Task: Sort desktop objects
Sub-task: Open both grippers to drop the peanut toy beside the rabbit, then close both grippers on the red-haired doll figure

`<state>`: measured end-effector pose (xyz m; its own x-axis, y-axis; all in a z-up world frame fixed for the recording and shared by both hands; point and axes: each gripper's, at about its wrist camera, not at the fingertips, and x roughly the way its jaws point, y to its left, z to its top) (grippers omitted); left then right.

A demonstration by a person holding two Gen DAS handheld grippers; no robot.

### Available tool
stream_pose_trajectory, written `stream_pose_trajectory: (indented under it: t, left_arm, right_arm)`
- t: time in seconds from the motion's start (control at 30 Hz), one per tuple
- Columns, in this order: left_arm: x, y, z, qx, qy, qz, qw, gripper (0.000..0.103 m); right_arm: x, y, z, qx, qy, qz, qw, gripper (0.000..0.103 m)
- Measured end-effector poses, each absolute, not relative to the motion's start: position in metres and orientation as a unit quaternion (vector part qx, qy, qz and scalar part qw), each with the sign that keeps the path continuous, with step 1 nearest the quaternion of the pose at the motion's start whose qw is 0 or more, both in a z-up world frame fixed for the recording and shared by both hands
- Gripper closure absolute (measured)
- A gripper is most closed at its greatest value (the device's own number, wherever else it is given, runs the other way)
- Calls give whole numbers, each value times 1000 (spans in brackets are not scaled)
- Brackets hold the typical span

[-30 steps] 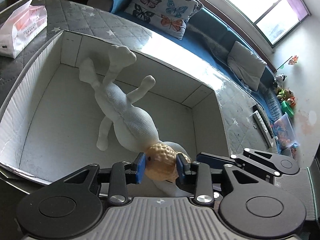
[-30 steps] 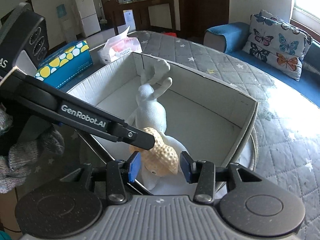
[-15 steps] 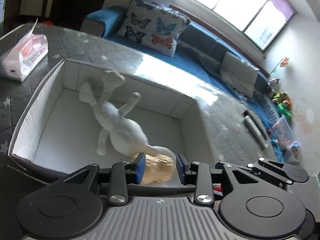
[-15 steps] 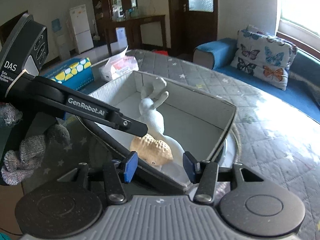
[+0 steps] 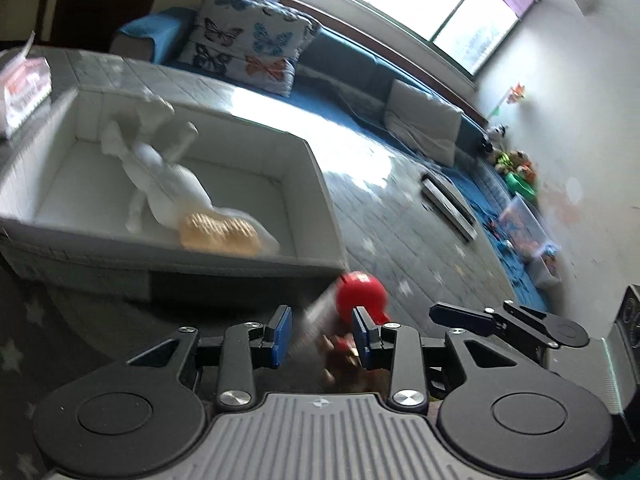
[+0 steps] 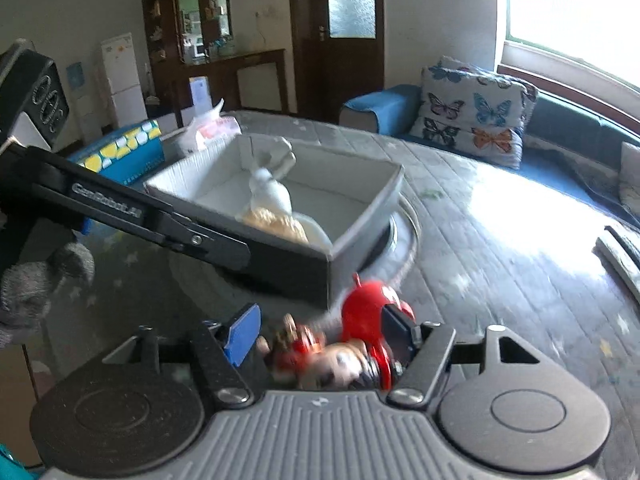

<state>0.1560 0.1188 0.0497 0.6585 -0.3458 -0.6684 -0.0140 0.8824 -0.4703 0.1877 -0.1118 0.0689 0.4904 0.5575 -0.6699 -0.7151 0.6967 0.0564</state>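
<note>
A grey cardboard box (image 5: 160,268) (image 6: 360,184) holds a white plush animal (image 5: 172,176) (image 6: 268,192) and a tan peanut-shaped toy (image 5: 220,232) (image 6: 276,222), which lies free against the plush. My left gripper (image 5: 320,336) is open and hangs outside the box's near wall with nothing between its pads. A red round toy (image 5: 362,296) (image 6: 368,304) sits just past the box corner. My right gripper (image 6: 320,332) is open and its jaws are opening. A blurred cluster of small red and brown figures (image 6: 320,356) lies between them, untouched by the pads.
A tissue pack (image 5: 24,88) (image 6: 212,128) and a blue box with yellow spots (image 6: 124,152) stand behind the cardboard box. A remote control (image 5: 448,204) lies on the quilted grey cover to the right. A gloved hand (image 6: 40,280) holds the left device.
Both grippers have drawn back out of the box to its near corner. The peanut toy stayed inside. The right jaws have spread wider, and the red toys have come into view.
</note>
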Motion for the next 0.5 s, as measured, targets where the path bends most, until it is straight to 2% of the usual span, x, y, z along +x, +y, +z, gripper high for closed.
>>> stream_pose_trajectory:
  t: [0.17, 0.5]
  left_arm:
    - [153, 104, 33, -232, 420, -114, 870, 67]
    - [162, 92, 18, -250, 435, -120, 857, 67]
  right_arm:
    - [180, -125, 54, -117, 358, 357, 855, 26]
    - [183, -129, 32, -94, 378, 351, 851, 27]
